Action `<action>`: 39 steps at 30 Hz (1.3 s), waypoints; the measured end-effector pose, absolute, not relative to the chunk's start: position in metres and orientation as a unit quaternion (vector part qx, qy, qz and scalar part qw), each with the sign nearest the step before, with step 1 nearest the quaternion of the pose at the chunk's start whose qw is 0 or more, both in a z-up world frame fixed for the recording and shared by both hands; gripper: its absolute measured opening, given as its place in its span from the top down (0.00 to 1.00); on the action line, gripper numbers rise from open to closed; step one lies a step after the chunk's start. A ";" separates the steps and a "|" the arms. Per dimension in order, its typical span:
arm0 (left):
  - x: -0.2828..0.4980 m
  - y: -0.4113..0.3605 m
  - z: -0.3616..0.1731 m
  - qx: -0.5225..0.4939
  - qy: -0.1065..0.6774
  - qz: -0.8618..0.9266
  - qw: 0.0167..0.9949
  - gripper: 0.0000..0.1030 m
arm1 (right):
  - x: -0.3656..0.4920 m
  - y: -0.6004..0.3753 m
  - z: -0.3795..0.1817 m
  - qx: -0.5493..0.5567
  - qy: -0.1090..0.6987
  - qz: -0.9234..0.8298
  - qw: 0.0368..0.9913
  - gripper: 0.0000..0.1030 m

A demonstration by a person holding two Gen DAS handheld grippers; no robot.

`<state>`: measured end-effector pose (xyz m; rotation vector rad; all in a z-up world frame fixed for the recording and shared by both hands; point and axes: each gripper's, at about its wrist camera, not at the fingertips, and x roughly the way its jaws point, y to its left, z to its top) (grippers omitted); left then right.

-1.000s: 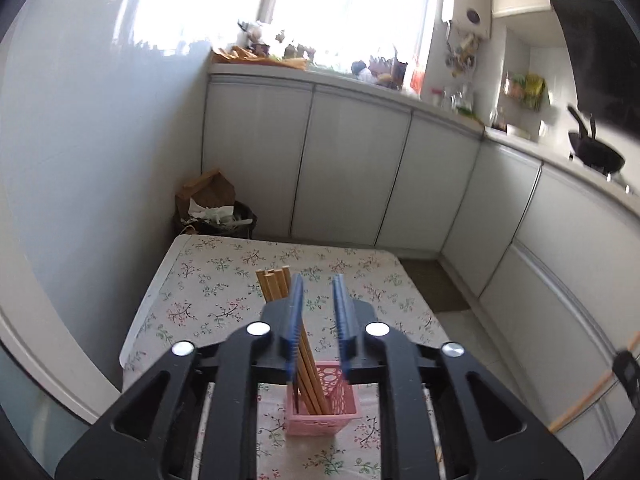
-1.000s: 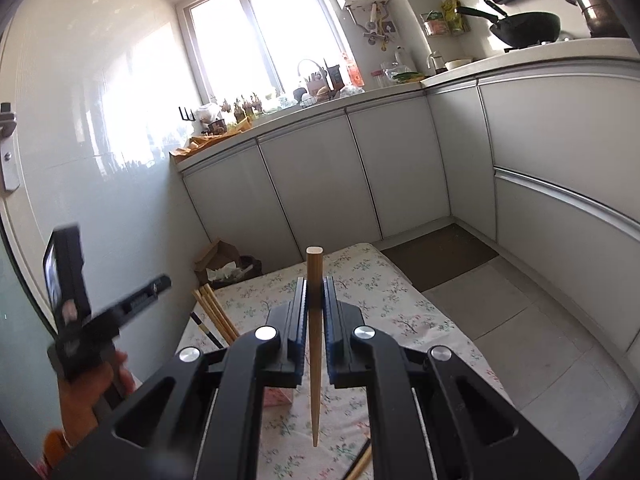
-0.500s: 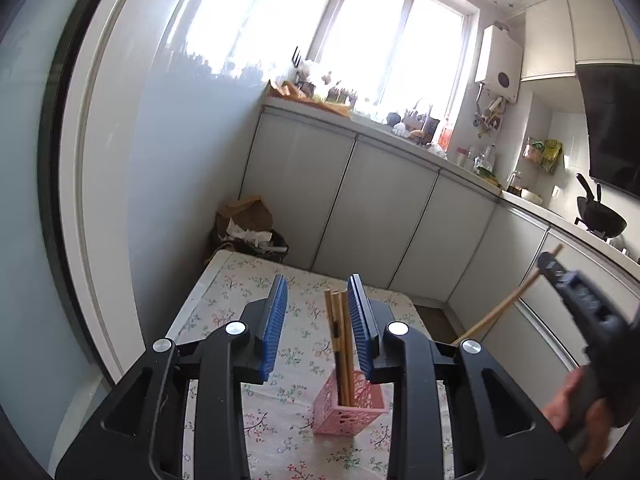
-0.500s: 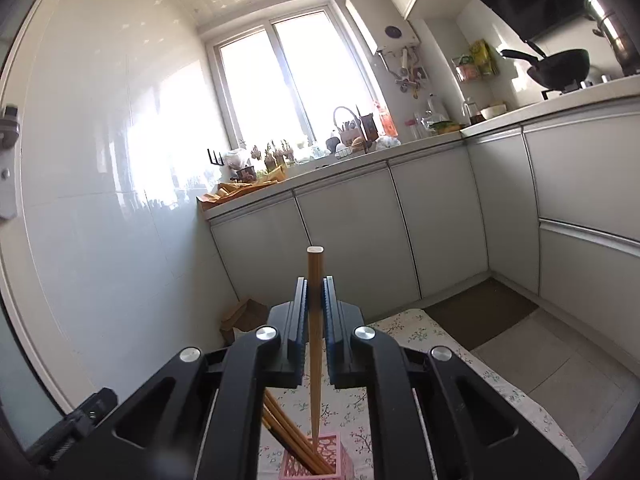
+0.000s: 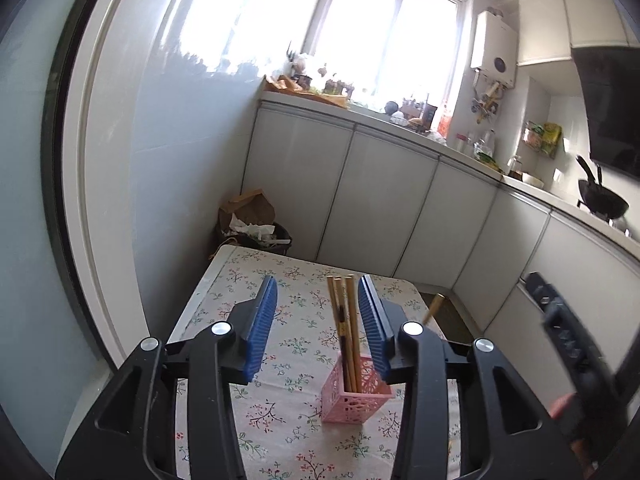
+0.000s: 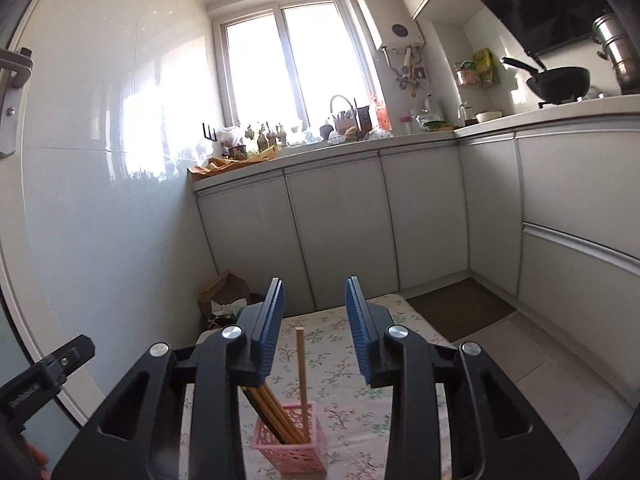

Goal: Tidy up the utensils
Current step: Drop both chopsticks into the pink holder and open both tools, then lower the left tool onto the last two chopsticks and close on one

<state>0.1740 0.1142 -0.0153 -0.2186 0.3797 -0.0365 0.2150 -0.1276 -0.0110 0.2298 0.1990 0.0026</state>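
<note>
Standing in the pink basket [image 6: 289, 449], the chopstick [image 6: 302, 376] sits between the opening right claw [image 6: 315, 332].

Pink lattice basket [image 5: 352, 394], tan wooden chopsticks [image 5: 345, 328], white tablecloth [image 5: 296, 344] — green-and-red floral sprigs, blue ribbed gripper pads [image 6: 272, 328]

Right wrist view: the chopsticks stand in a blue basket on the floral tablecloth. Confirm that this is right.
Wrong in one respect: the basket is pink, not blue, as the right wrist view shows. The chopsticks do stand in it, on the floral tablecloth.
</note>
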 end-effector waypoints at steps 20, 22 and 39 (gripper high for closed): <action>0.107 0.032 -0.022 -0.035 0.178 -0.058 0.982 0.07 | 0.121 -0.193 -0.022 0.104 0.113 -0.107 0.982 0.06; 0.105 0.028 -0.025 -0.032 0.185 -0.063 0.980 0.07 | 0.117 -0.196 -0.023 0.100 0.115 -0.110 0.982 0.06; 0.147 -0.047 -0.100 0.079 0.400 -0.181 0.895 0.07 | 0.063 -0.250 -0.118 0.103 0.219 -0.147 0.959 0.06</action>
